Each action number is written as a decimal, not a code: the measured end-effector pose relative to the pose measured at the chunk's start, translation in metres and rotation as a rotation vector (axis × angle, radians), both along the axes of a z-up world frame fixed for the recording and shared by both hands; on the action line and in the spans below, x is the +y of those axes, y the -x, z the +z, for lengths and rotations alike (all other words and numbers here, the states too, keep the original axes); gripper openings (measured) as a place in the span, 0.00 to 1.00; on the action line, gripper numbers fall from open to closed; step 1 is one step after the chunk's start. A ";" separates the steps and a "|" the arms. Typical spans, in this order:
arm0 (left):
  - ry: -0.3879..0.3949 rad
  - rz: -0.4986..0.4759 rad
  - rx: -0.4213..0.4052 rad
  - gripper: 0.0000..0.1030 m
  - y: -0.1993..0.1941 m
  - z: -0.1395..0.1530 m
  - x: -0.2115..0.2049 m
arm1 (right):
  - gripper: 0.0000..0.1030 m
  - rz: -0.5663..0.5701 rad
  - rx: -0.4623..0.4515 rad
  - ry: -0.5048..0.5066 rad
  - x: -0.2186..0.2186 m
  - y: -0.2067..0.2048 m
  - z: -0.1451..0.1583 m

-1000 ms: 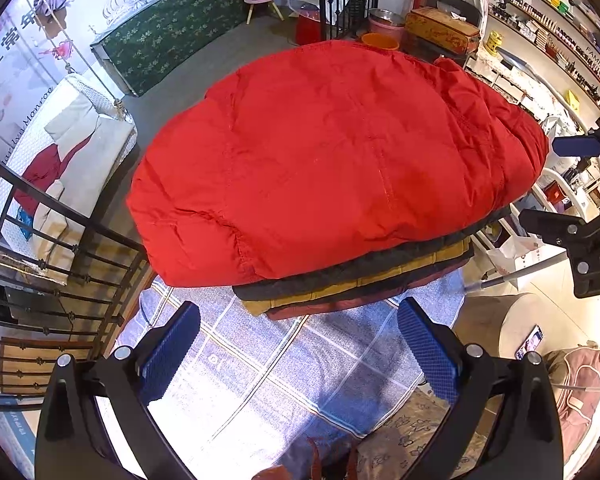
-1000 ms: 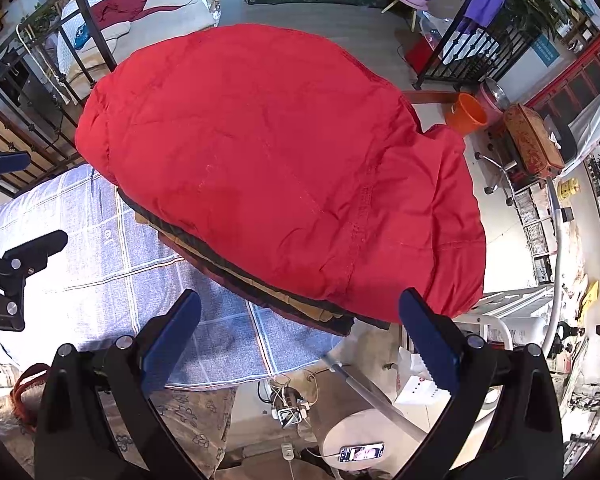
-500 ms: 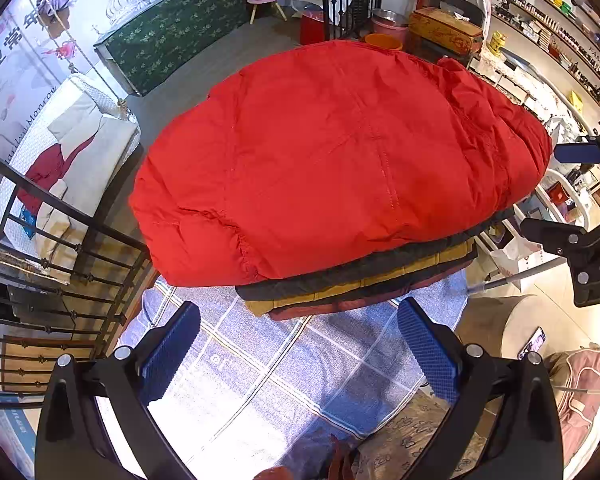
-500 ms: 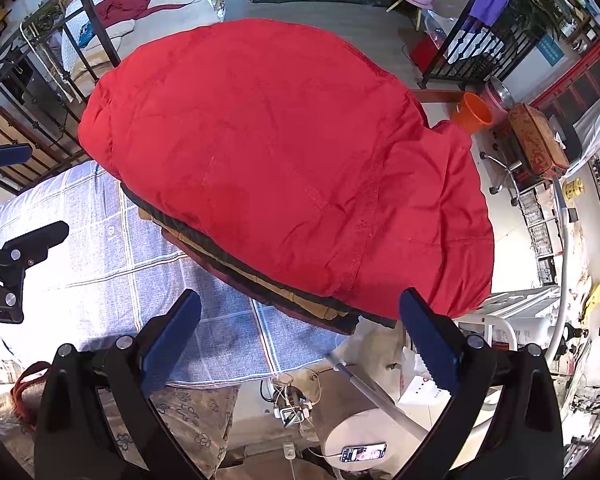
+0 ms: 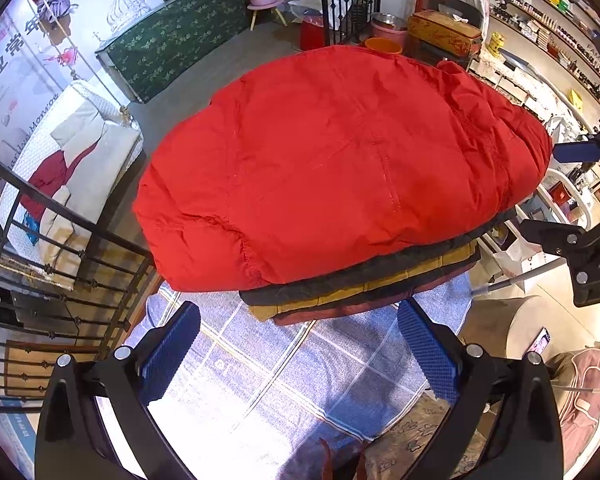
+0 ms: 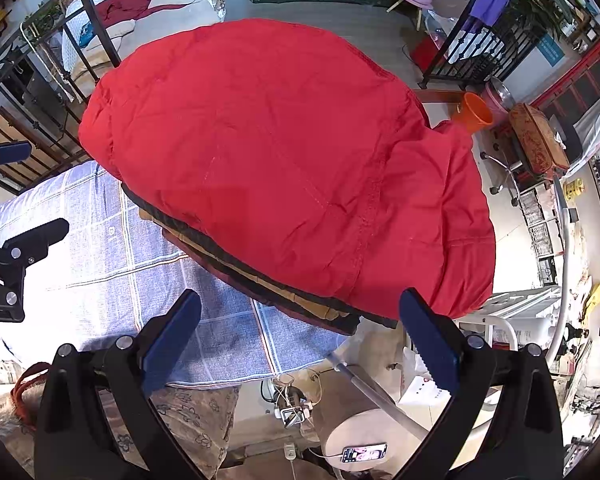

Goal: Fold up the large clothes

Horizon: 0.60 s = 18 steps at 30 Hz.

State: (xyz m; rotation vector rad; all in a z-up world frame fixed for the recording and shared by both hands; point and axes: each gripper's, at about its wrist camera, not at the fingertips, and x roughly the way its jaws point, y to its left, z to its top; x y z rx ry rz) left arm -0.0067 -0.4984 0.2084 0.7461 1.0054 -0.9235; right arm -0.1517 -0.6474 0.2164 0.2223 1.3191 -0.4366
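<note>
The big red coat (image 5: 340, 168) is lying puffed up on a pile of folded clothes (image 5: 364, 288) at 12 o'clock on the tabletop (image 5: 300, 368), and both the left gripper (image 5: 300, 350) and right gripper (image 6: 300, 336) are hanging wide apart, holding nothing, so I think they are getting ready to press it flat.

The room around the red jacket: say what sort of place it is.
Probably a shop doubling as living space: stocked display shelves, wall signage, and a cushioned swing seat beyond the folding table.

The jacket (image 5: 340, 168) lies on top of the pile of folded clothes (image 5: 360, 292), which sits on the bedsheet (image 5: 300, 368), toward its far side
</note>
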 end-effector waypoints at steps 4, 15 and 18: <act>0.038 -0.031 -0.036 0.95 0.005 0.005 0.000 | 0.95 -0.003 -0.001 -0.001 0.000 0.000 0.000; 0.068 0.064 -0.102 0.95 -0.002 0.003 0.006 | 0.95 -0.018 -0.016 0.002 -0.001 0.002 0.001; 0.048 0.056 -0.094 0.95 -0.004 0.000 0.003 | 0.95 -0.019 -0.016 0.001 -0.001 0.002 0.000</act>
